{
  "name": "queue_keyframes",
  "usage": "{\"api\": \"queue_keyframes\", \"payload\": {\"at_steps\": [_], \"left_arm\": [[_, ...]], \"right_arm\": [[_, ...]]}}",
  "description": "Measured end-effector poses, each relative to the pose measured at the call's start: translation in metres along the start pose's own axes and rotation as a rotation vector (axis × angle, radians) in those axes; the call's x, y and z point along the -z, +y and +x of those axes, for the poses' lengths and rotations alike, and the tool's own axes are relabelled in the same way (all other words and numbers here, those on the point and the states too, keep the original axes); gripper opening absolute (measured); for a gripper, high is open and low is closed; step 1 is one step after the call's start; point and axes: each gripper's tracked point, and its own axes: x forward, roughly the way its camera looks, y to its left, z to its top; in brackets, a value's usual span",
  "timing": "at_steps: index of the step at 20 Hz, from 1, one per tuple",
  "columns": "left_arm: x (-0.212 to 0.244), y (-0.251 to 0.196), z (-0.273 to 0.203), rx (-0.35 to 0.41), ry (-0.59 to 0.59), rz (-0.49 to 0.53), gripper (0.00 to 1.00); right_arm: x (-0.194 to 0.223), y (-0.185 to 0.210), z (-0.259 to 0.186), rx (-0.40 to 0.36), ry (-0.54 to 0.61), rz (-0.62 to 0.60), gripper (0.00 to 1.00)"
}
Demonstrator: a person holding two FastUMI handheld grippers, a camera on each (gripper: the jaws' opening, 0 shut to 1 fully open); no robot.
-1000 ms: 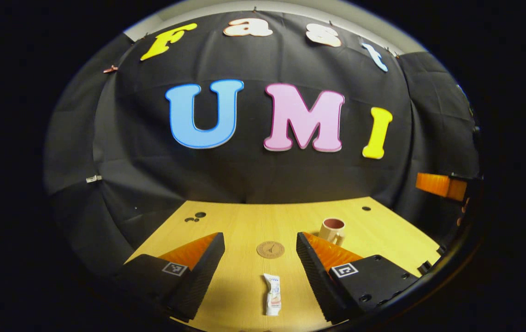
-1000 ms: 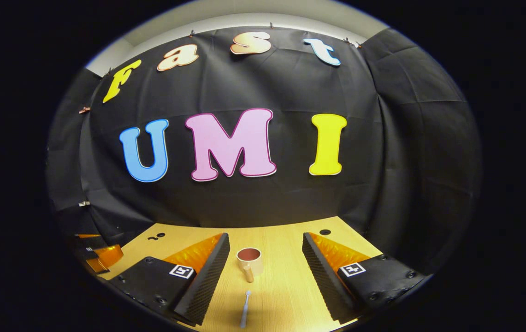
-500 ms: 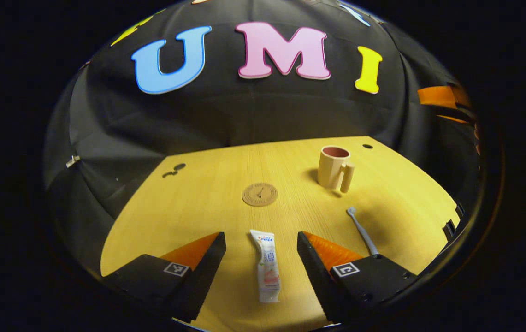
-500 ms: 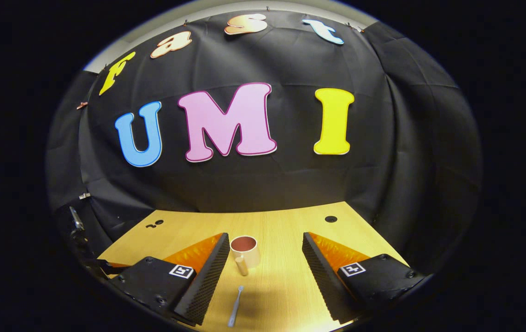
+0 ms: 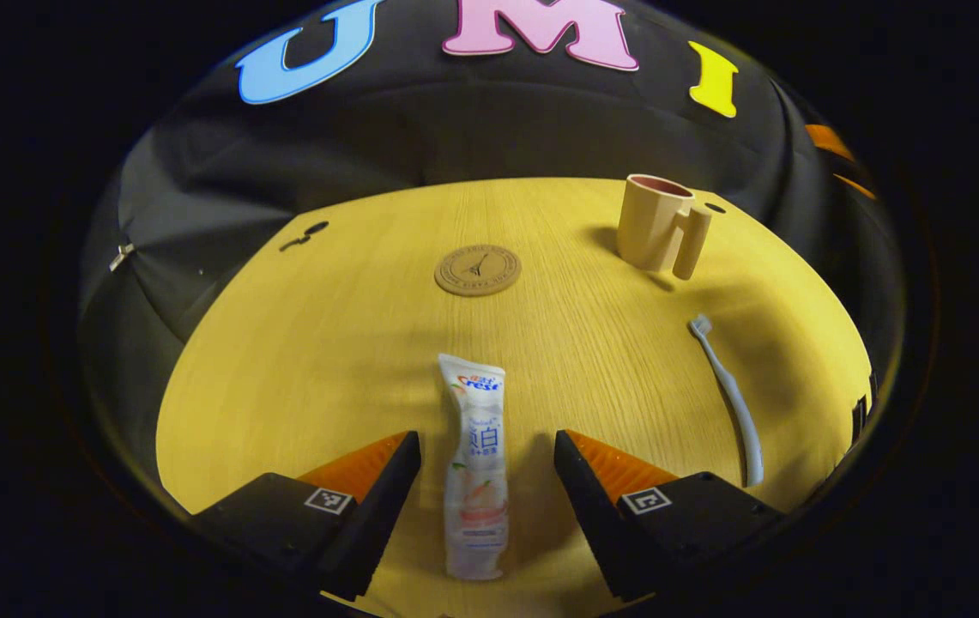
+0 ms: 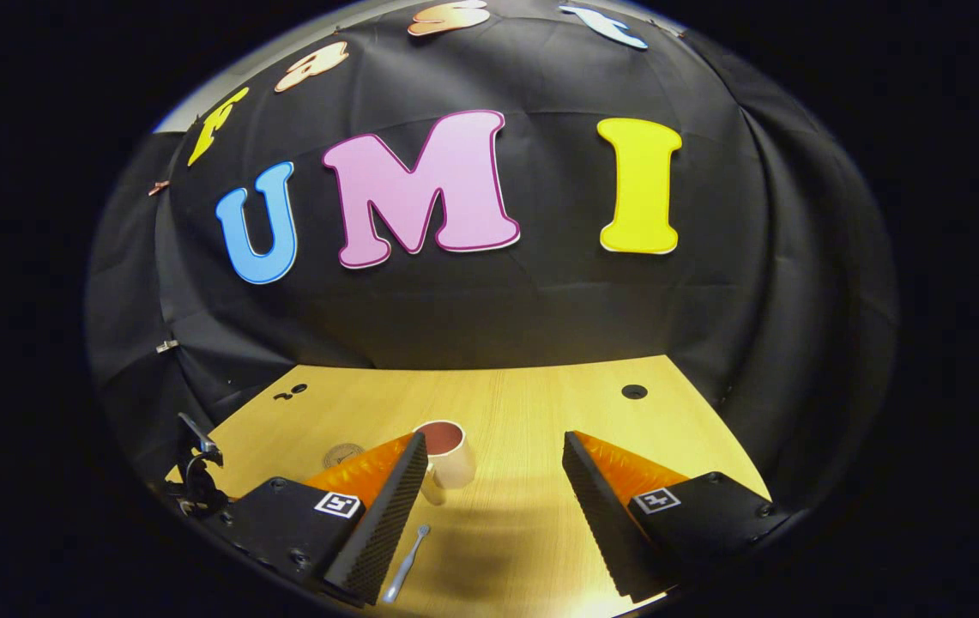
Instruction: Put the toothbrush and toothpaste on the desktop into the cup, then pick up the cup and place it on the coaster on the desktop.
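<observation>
Toothpaste: we see the toothpaste (image 5: 476, 468) lying flat on the desk (image 5: 300, 360), lengthwise in the gap between the fingers of the left claw (image 5: 486, 446), touching neither finger.
Toothbrush: the toothbrush (image 5: 728, 396) lies flat on the desk, off to the right of the left claw; in the right gripper view it (image 6: 406, 564) sits just beside the right claw's left finger, near the bottom.
Cup: the cup (image 5: 659, 225) stands upright on bare desk, ahead and to the right of the left claw, handle toward us; we see nothing inside it.
Coaster: the coaster (image 5: 478, 270) lies straight ahead of the left claw, beyond the toothpaste, with nothing on it.
Left claw: fingers spread wide, gripping nothing.
Right claw: the right claw (image 6: 495, 468) has its fingers spread wide and holds nothing; the cup (image 6: 446, 452) shows ahead, partly behind its left finger.
Progress: we judge both items remain to go into the cup, and the cup remains to go onto the coaster.
Change, left: compared with half a second ago, the left claw has dropped and tilted further toward the desk; the toothpaste now reaches well up between the fingers and looks larger.
Change, right: the right claw has drifted right, so cup and toothbrush sit further left in its view; the coaster edge (image 6: 341, 453) now shows.
</observation>
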Motion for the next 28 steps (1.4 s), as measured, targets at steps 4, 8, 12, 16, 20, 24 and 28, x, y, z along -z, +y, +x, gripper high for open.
{"api": "queue_keyframes", "payload": {"at_steps": [4,8,12,16,20,24,28], "left_arm": [[0.0,-0.007,0.002,0.032,-0.024,-0.026,0.86],[0.003,-0.014,0.007,0.05,0.004,0.029,0.46],[0.0,-0.015,0.002,0.079,0.061,0.04,0.36],[0.003,-0.013,-0.002,0.109,0.093,0.065,0.25],[0.007,-0.001,-0.02,0.122,0.066,0.065,0.25],[0.021,0.017,-0.06,0.131,0.024,0.024,0.2],[0.025,0.026,-0.081,0.131,-0.014,0.006,0.25]], "right_arm": [[0.021,0.004,0.012,-0.034,0.022,-0.018,0.98],[0.046,0.021,0.012,-0.052,0.078,0.034,0.98],[0.076,0.034,0.007,-0.041,0.15,0.055,0.98],[0.117,0.041,0.0,0.009,0.251,0.058,0.98],[0.153,0.046,0.002,0.053,0.339,0.002,0.91],[0.196,0.072,0.02,0.026,0.454,-0.06,0.98],[0.217,0.076,0.035,0.05,0.53,-0.035,0.99]]}}
